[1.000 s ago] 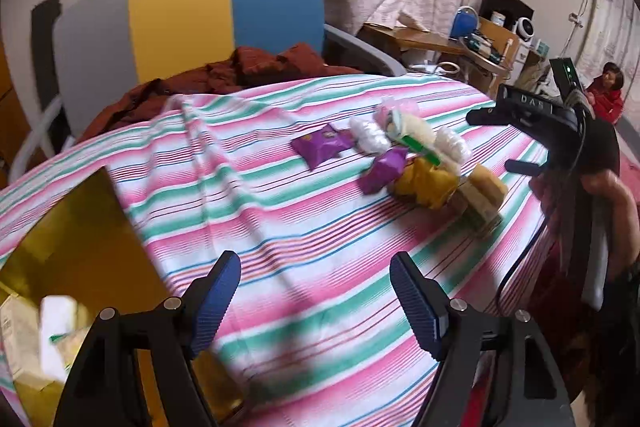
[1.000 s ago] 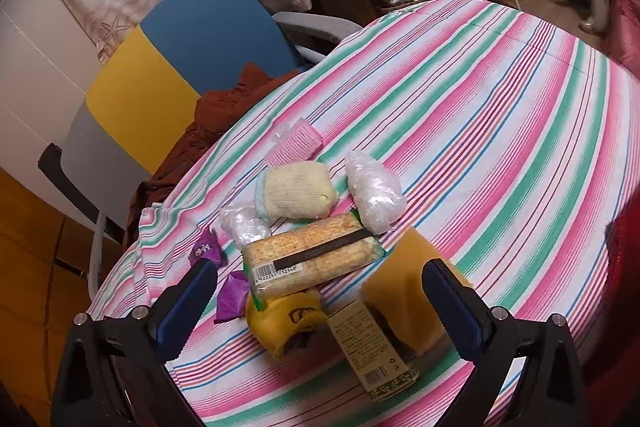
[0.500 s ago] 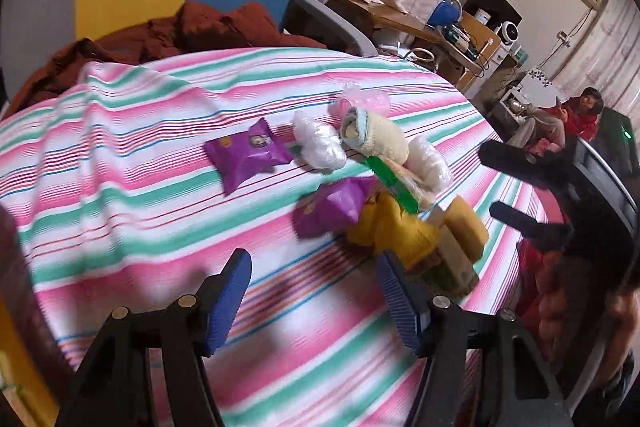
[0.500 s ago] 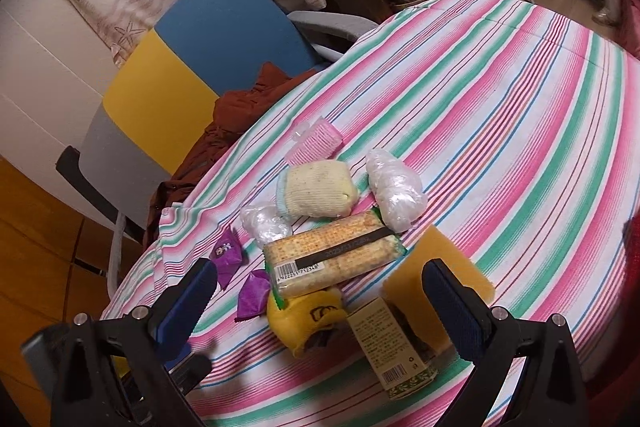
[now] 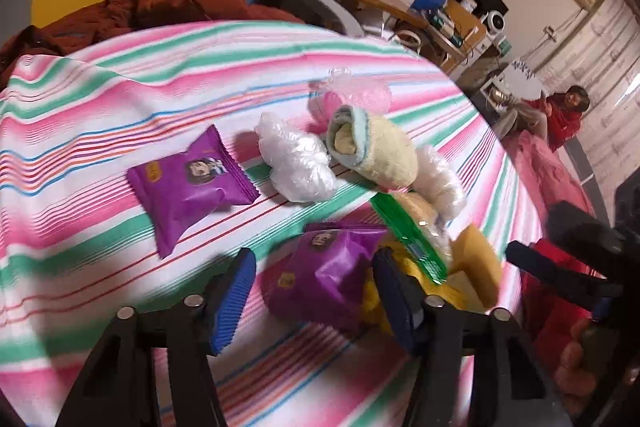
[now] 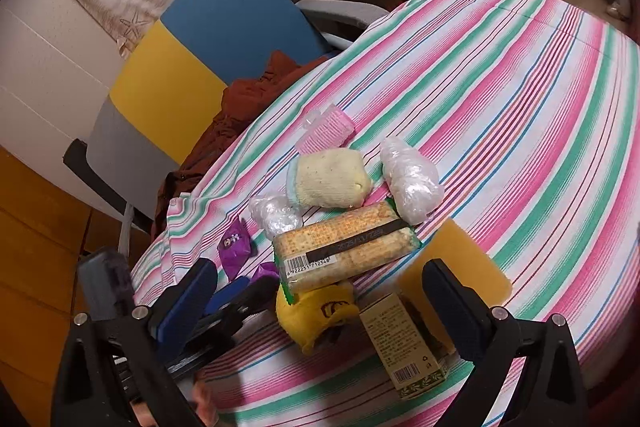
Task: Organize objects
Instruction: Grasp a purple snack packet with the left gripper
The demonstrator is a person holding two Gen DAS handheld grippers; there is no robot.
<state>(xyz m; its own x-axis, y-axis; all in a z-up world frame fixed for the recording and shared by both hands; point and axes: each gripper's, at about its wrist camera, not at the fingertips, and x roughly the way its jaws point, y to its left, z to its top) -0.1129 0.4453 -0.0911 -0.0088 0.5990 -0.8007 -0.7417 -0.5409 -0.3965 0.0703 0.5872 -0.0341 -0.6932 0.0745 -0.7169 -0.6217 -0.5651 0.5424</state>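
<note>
Left gripper (image 5: 314, 293), fingers apart, straddles one purple packet (image 5: 324, 283) at the pile's near left edge on the striped cloth (image 6: 500, 99); a second purple packet (image 5: 192, 183) lies flat farther left. The cracker pack (image 6: 346, 247), long axis left-right, lies across the pile, beside two clear plastic bundles (image 6: 410, 181). Right gripper (image 6: 320, 301) hangs wide open above.

My left gripper (image 5: 312, 291) is low over the surface, jaws parted, blue pads (image 5: 236, 291) spread to either side. Right gripper (image 6: 320, 299) hovers higher, jaws wide apart, tilted downward. My hand (image 5: 576, 367) grips the right gripper's handle, seen at the left camera's lower right edge.
</note>
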